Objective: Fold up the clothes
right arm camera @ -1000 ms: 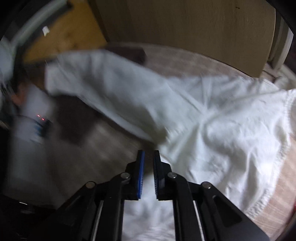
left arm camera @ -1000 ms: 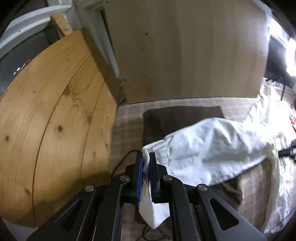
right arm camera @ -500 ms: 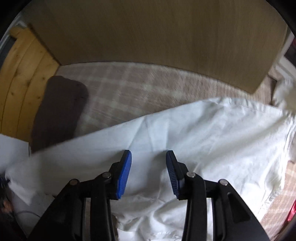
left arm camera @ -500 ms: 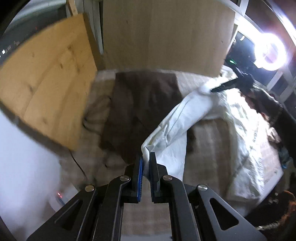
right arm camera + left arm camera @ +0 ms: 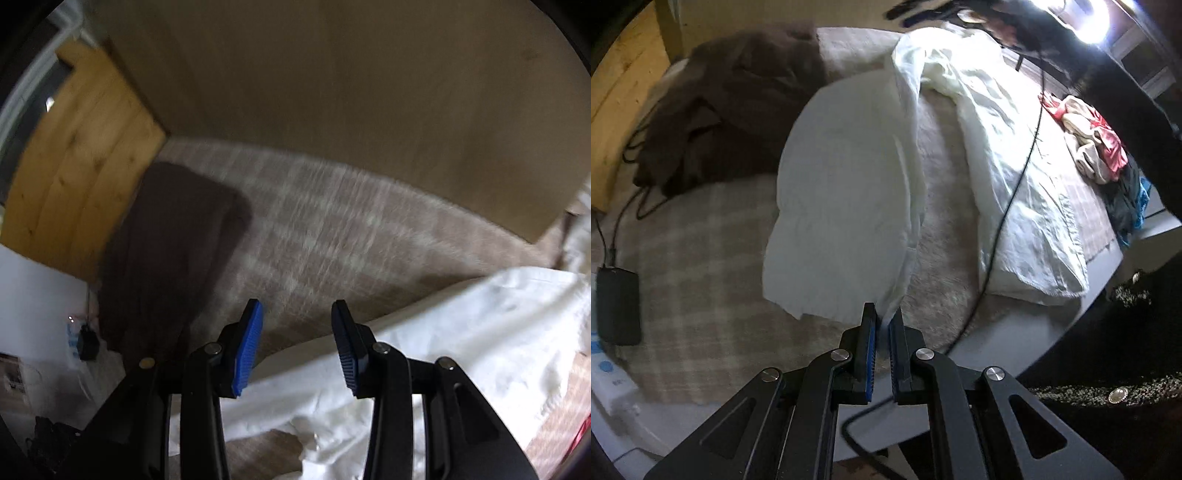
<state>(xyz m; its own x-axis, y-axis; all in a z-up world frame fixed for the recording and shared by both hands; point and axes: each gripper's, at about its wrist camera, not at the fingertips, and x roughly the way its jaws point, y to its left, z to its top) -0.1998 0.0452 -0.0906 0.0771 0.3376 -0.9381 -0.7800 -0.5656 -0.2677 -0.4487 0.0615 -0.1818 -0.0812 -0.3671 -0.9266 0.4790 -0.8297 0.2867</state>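
Note:
My left gripper (image 5: 882, 314) is shut on a thin edge of a white garment (image 5: 842, 184). The cloth rises from the jaws as a lifted flap, and the rest lies crumpled across the plaid bed cover (image 5: 701, 258). In the right wrist view my right gripper (image 5: 297, 314) stands open above the plaid cover (image 5: 332, 221), with nothing between its blue pads (image 5: 249, 343). The white garment (image 5: 461, 332) lies below and to the right of it, just behind the fingertips.
A brown garment (image 5: 731, 92) lies at the far left of the bed, also visible as the brown garment (image 5: 170, 240). A black device (image 5: 618, 306) with a cable sits at the left edge. A black cord (image 5: 1008, 206) crosses the white cloth. Coloured clothes (image 5: 1097, 144) are piled at the right. A wooden headboard (image 5: 81, 166) and a plain board (image 5: 332, 92) bound the bed.
My left gripper has swung away from the wooden headboard toward the near edge of the bed, dragging the white cloth along. My right gripper opened and slid off the white garment toward the bare plaid cover.

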